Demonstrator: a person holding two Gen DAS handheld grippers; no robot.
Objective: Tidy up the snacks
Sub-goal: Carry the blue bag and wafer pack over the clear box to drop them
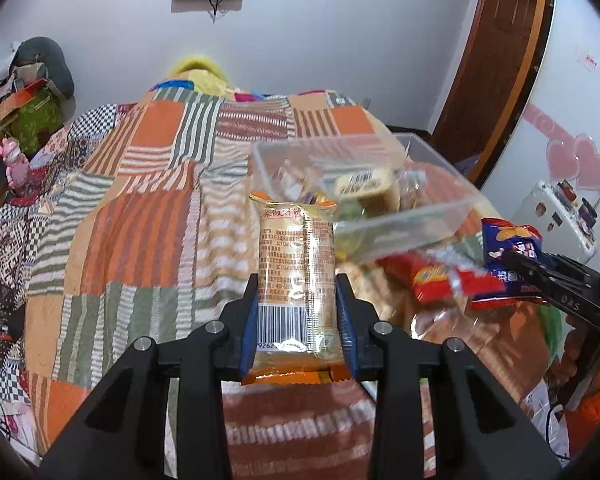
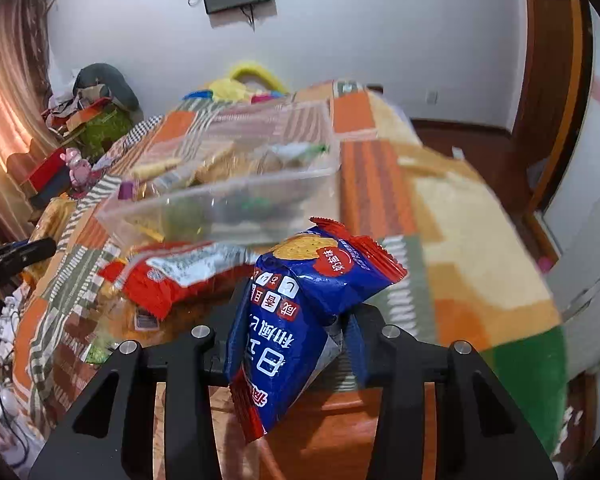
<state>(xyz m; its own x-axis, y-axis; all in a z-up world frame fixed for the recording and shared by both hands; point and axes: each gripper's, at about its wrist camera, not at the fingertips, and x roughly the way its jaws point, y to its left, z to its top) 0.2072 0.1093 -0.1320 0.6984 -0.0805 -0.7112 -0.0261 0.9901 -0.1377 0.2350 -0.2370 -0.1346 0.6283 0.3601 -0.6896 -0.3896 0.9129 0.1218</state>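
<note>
**A:** Start on your left. Your left tongs (image 1: 298,316) are clamped on the gold cracker packet (image 1: 296,276), pads on its long sides, barcode end nearest you. Gripped lengthwise like that, it points straight at the clear plastic bin (image 1: 416,216), so I'd judge you mean to slide it in end first.

**B:** And the bin itself?

**A:** It sits on the patchwork bedspread (image 1: 140,200), just past the packet's far end, already holding several wrapped snacks. Its near wall is what stands in your way: you'll need to clear the rim before letting go.

**B:** What's loose around it?

**A:** A red snack packet (image 2: 168,280) lies on the bedspread against the bin's near side, between your two hands. More wrappers lie under it, though blur keeps me from telling what they are.

**B:** The right hand?

**A:** Your right tongs (image 2: 296,320) are closed on the blue biscuit packet (image 2: 296,312), pinching it mid-body so it crumples and stands tilted. The bin is beyond it, to the left, with the red packet lying before it.
</note>
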